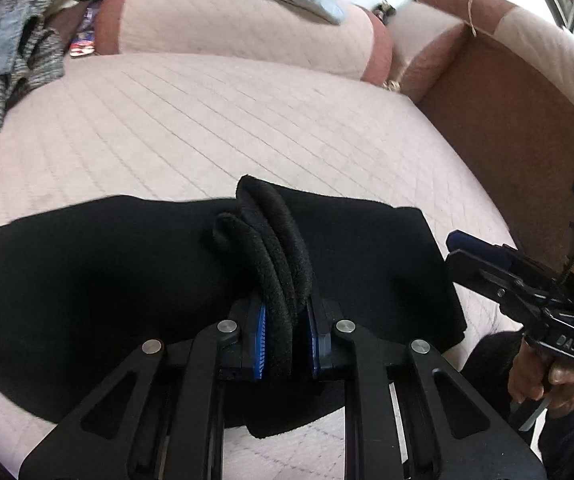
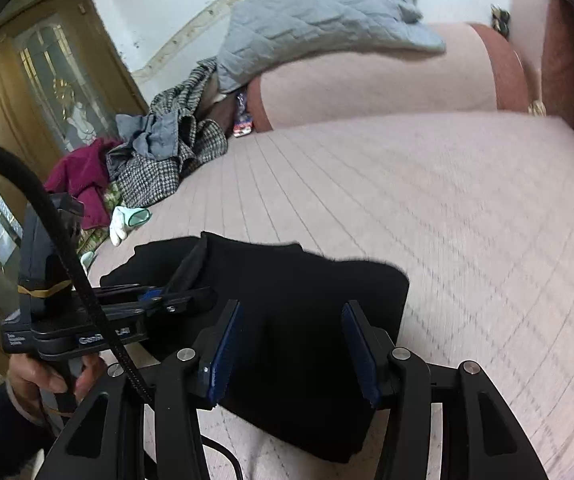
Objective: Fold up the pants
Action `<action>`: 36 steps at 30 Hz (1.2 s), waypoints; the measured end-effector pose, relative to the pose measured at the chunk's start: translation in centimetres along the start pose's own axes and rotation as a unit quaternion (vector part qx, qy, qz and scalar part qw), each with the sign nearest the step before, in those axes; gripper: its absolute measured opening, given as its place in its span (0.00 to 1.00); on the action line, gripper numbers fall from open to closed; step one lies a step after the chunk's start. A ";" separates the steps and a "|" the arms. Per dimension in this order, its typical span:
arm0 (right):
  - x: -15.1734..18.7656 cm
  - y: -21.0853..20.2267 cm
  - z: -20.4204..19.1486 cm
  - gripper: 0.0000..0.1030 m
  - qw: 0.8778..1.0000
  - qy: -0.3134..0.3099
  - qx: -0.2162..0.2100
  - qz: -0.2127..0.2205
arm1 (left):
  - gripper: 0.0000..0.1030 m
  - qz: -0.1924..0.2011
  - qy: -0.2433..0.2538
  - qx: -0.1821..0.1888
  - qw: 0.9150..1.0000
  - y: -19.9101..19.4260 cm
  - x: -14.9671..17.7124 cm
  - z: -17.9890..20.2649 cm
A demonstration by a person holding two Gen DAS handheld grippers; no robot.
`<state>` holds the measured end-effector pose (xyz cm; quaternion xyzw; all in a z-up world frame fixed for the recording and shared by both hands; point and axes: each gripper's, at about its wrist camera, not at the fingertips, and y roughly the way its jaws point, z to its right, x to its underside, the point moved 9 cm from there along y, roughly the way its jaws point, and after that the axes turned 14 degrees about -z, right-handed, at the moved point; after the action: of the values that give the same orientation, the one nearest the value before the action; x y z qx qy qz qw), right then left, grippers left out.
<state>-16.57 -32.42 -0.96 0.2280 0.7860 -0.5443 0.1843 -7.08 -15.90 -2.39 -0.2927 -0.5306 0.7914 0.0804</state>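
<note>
Pants [image 1: 135, 280], black and folded into a flat block, lie on the near part of a pink quilted sofa seat [image 1: 215, 128]. Left gripper [image 1: 285, 344]: its blue-padded fingers [image 1: 260, 340] are closed to a narrow gap on a raised ridge of several thick fabric layers, which stands up between the pads and curls over toward the left in the left wrist view. Right gripper [image 2: 293, 356]: fingers [image 2: 223, 356] stand moderately apart above the near right part of the pants, with black cloth seen behind the gap; the pads press on nothing. In the right wrist view the left gripper [image 2: 179, 300] appears at the left, pinching an edge of the cloth that rises from the block, and the hand [image 2: 47, 376] of a person grips its handle; a black cable [image 2: 47, 216] arcs across it. In the left wrist view the right gripper [image 1: 475, 256] enters from the right edge, held by another hand [image 1: 539, 376], just beside the right edge of the pants.

Surroundings: a pink back cushion [image 1: 239, 28] with a rust-coloured border carries a grey-blue quilted blanket [image 2: 319, 12]. At the far left end of the seat lies a heap of clothing: a houndstooth garment [image 2: 167, 160], a grey-blue cloth [image 2: 155, 136] and a magenta garment [image 2: 83, 176], with a pale glove-like item [image 2: 127, 220] near them, well apart from the pants. A wooden door with glass panels [image 2: 47, 76] stands beyond. No container is visible.
</note>
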 end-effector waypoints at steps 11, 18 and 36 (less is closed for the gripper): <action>0.7 5.1 1.2 0.48 0.999 -0.013 0.026 -0.030 | 0.24 -0.013 -0.051 -0.003 0.999 1.9 0.7 -2.2; 0.7 3.4 0.3 0.48 0.998 -0.028 0.044 -0.040 | 0.33 -0.011 -0.063 -0.025 0.998 0.4 1.3 -2.9; 2.7 4.3 -3.1 0.48 0.996 -0.054 0.015 -0.075 | 0.33 0.005 -0.096 -0.034 0.995 -2.2 4.0 -4.3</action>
<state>-16.52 -27.79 -4.63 0.1416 0.7816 -0.5797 0.1818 -8.37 -9.84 -3.07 -0.2203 -0.5614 0.7976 0.0153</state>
